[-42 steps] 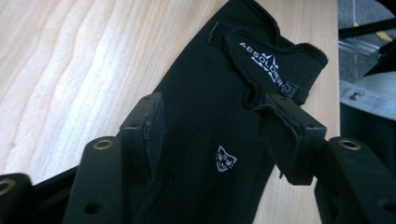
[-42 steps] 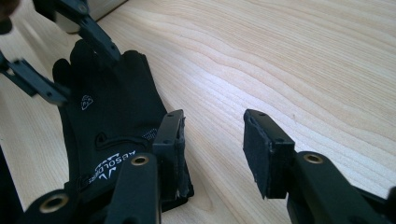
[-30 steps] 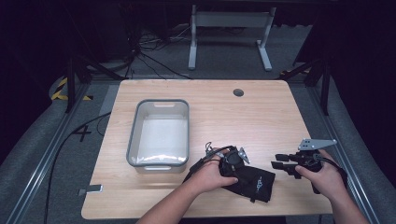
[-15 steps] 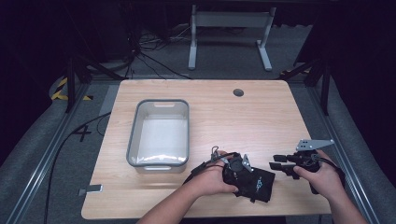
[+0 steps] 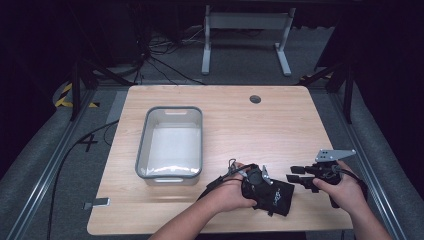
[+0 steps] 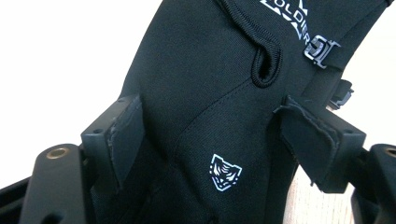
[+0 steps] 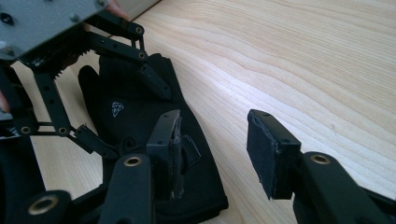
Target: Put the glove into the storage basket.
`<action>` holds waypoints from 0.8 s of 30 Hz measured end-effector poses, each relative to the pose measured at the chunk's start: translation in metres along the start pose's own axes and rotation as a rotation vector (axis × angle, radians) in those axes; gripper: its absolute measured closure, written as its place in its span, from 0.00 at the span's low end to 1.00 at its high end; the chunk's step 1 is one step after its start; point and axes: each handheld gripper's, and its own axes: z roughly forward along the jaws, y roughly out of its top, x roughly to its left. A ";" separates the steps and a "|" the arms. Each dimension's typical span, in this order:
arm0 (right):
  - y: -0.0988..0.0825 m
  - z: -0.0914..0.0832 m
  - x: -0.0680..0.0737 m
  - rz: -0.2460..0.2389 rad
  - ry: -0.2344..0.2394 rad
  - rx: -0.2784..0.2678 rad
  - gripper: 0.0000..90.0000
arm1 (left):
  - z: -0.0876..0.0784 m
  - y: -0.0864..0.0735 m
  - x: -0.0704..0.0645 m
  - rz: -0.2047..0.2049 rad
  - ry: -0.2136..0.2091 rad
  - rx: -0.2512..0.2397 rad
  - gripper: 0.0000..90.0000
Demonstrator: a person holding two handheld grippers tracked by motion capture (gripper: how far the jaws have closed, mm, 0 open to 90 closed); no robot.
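Glove [image 5: 274, 196] is the reference for everything that follows; it lies flat on the counter [image 5: 260, 130], close to the near edge, with the bin [image 5: 170, 112] well off to its far left and nothing else near it; its long axis runs on a slant, one end toward the bin's near corner and the other toward the near right of the counter, with the cuff strap and buckle at one end in the left gripper view.

Left tool [image 6: 210, 126] sits directly over the glove, pointing down, in the left hand [image 5: 227, 192]; its jaws straddle the glove across the short axis, one pad against each side of the fabric; the jaws have just been closing a little, with the glove between them; the cloth between the pads lies smooth with no bunching, so I judge the tool released and bracketing rather than clenched.

Right tool [image 5: 295, 176] lies level just to the right of the glove, held by the right hand [image 5: 345, 192], pointing leftward at it; its jaws stand wide and empty, and they have just been opening slightly with nothing between them; in the right gripper view the glove's nearer end lies beside and under one jaw, while the gap faces bare counter.

Left is therefore plainly the nearer tool; a squeeze across the glove's width looks like all the pickup needs; the right tool would have to shift toward the glove before it could catch an end.
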 end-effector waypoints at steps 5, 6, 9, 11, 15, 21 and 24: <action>0.001 0.000 0.002 -0.006 0.011 -0.009 0.61 | -0.002 -0.003 0.002 -0.018 0.005 -0.022 0.36; 0.001 -0.001 0.002 -0.005 0.012 -0.013 0.61 | -0.003 -0.004 0.003 -0.031 0.010 -0.036 0.40; 0.001 -0.001 0.002 -0.007 0.015 -0.017 0.61 | -0.004 -0.005 0.004 -0.044 0.018 -0.041 0.51; 0.001 -0.001 0.001 -0.007 0.014 -0.017 0.61 | -0.006 -0.006 0.006 -0.046 0.028 -0.041 0.63; 0.001 -0.001 0.001 -0.006 0.011 -0.017 0.62 | -0.008 -0.007 0.009 -0.088 0.015 -0.051 0.74; 0.002 -0.002 -0.002 0.000 0.007 -0.029 0.62 | -0.017 -0.001 0.011 -0.147 -0.006 -0.053 0.79; 0.002 -0.004 -0.004 0.001 -0.001 -0.043 0.62 | -0.021 -0.001 0.012 -0.172 -0.023 -0.056 0.79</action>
